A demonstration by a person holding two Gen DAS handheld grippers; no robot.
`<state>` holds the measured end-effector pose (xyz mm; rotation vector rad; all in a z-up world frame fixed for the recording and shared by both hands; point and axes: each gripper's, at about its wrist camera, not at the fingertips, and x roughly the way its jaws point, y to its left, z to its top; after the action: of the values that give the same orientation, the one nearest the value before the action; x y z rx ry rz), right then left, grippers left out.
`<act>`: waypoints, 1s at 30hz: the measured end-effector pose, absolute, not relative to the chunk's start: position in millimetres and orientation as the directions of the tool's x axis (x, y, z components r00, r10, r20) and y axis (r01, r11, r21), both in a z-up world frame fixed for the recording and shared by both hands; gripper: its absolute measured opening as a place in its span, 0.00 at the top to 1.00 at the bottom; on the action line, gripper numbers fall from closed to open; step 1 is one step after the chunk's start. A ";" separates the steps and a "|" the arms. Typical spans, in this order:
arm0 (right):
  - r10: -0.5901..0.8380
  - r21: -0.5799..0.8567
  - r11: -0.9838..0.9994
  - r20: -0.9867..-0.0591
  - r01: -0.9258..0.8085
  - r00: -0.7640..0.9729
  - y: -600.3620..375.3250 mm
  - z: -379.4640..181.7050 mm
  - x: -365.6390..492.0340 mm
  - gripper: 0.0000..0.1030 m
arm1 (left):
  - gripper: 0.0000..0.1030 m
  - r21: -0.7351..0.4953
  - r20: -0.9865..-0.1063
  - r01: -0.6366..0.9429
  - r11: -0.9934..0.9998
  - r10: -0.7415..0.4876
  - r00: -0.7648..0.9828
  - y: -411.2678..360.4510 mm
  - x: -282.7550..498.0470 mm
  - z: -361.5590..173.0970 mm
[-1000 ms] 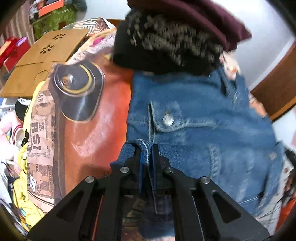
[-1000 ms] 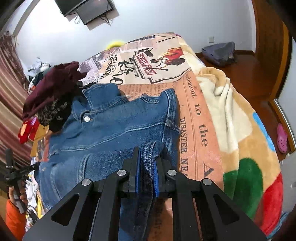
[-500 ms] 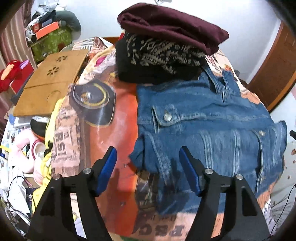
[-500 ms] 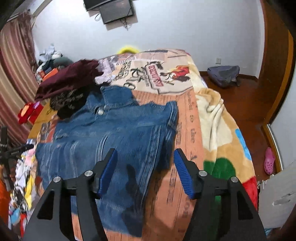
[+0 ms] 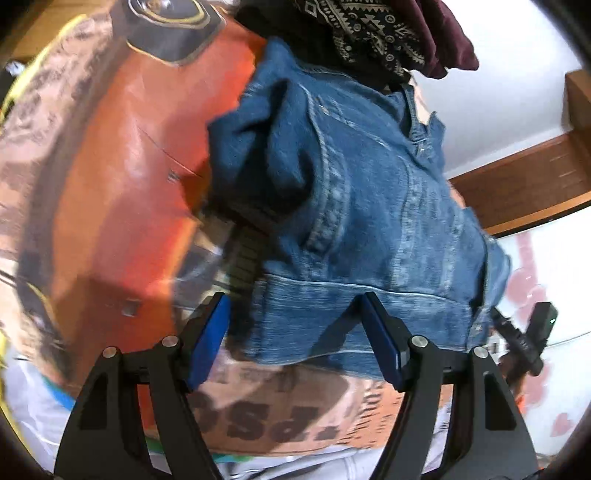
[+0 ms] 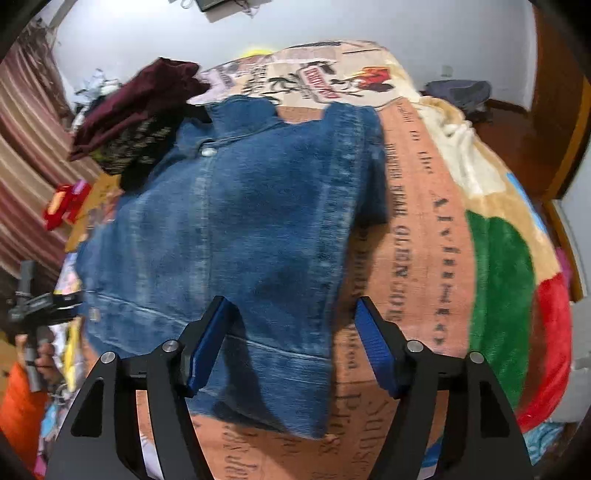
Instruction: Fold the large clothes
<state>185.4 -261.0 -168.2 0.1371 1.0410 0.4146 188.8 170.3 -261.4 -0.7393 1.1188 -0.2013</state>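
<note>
A blue denim jacket (image 6: 240,229) lies on the printed bed blanket (image 6: 436,229), sleeves folded in, collar at the far end. My right gripper (image 6: 293,343) is open and empty, its jaws spread over the jacket's near hem at the right corner. My left gripper (image 5: 295,339) is open and empty, low over the jacket's (image 5: 351,206) near hem by its left side. The right gripper shows at the edge of the left wrist view (image 5: 524,339).
A stack of folded clothes, maroon on black patterned (image 6: 136,110), sits at the jacket's collar end, also in the left wrist view (image 5: 369,33). The blanket (image 5: 122,155) edge drops off near both grippers. A bag (image 6: 458,92) lies on the floor beyond the bed.
Both grippers let go of the denim sleeves a second ago and opened. They have since dropped down to the jacket's near hem.
</note>
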 end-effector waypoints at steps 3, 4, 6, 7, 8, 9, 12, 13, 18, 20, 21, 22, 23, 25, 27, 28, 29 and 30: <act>0.437 0.347 0.895 -0.811 -0.282 0.389 -258.4 -167.8 182.6 0.78 | 0.49 -0.571 -0.773 -0.178 0.802 -0.451 0.445 158.0 188.8 -250.2; 0.438 0.347 0.894 -0.812 -0.284 0.386 -257.9 -167.1 181.7 0.85 | 0.59 -0.539 -0.788 -0.160 0.827 -0.428 0.442 153.2 188.4 -244.0; 0.460 0.363 0.883 -0.798 -0.297 0.390 -257.4 -161.0 177.1 0.87 | 0.77 -0.500 -0.799 -0.126 0.857 -0.400 0.450 148.0 186.4 -230.9; 0.468 0.365 0.879 -0.787 -0.308 0.402 -256.5 -156.4 173.6 0.88 | 0.87 -0.495 -0.794 -0.108 0.862 -0.398 0.459 146.2 184.2 -220.9; 0.479 0.369 0.873 -0.775 -0.320 0.413 -255.5 -150.4 170.9 0.88 | 0.89 -0.498 -0.783 -0.092 0.862 -0.402 0.474 146.3 182.1 -211.0; 0.497 0.381 0.863 -0.761 -0.332 0.417 -255.0 -143.5 169.5 0.88 | 0.90 -0.501 -0.771 -0.076 0.862 -0.405 0.492 145.5 180.7 -199.8; 0.571 0.442 0.818 -0.707 -0.368 0.418 -253.0 -120.3 172.8 0.91 | 0.90 -0.522 -0.716 -0.021 0.853 -0.424 0.555 144.7 181.3 -161.1; 0.581 0.444 0.811 -0.691 -0.382 0.430 -250.6 -112.8 175.3 0.92 | 0.91 -0.542 -0.690 -0.003 0.840 -0.443 0.572 145.2 182.8 -149.6; 0.595 0.432 0.802 -0.635 -0.413 0.492 -240.3 -79.0 201.9 0.93 | 0.91 -0.517 -0.634 0.056 0.854 -0.426 0.645 142.4 211.6 -92.3; 0.577 0.414 0.817 -0.616 -0.403 0.537 -240.1 -66.9 220.3 0.93 | 0.91 -0.483 -0.627 0.055 0.874 -0.389 0.674 144.4 231.2 -78.5; 0.570 0.413 0.822 -0.609 -0.393 0.552 -241.0 -63.0 229.2 0.93 | 0.91 -0.479 -0.625 0.048 0.877 -0.379 0.682 148.4 239.1 -74.8; 0.557 0.410 0.831 -0.603 -0.377 0.571 -242.3 -59.2 240.2 0.93 | 0.91 -0.469 -0.629 0.031 0.883 -0.359 0.690 151.2 253.5 -72.2; 0.538 0.405 0.843 -0.601 -0.355 0.592 -244.1 -57.4 254.0 0.93 | 0.91 -0.453 -0.638 0.013 0.891 -0.334 0.694 156.7 264.2 -72.0; 0.495 0.393 0.867 -0.612 -0.306 0.617 -246.2 -61.5 281.1 0.93 | 0.91 -0.418 -0.663 -0.030 0.908 -0.282 0.694 161.6 286.9 -78.6; 0.471 0.388 0.880 -0.639 -0.273 0.608 -245.5 -71.6 302.7 0.93 | 0.91 -0.403 -0.695 -0.069 0.912 -0.256 0.672 164.9 316.7 -96.6; 0.446 0.376 0.893 -0.666 -0.248 0.598 -243.1 -85.2 318.7 0.93 | 0.90 -0.399 -0.713 -0.088 0.913 -0.248 0.656 166.9 327.0 -109.8; 0.438 0.374 0.897 -0.686 -0.234 0.581 -241.6 -94.0 327.4 0.93 | 0.90 -0.398 -0.731 -0.111 0.910 -0.242 0.638 168.5 338.1 -123.0; 0.431 0.373 0.901 -0.709 -0.222 0.558 -239.4 -105.3 336.5 0.93 | 0.90 -0.398 -0.745 -0.127 0.909 -0.240 0.622 169.6 343.6 -132.9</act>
<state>336.5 -239.4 -105.3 0.2533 0.9013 0.3903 343.6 169.6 -132.9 -0.4411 0.9048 -0.0673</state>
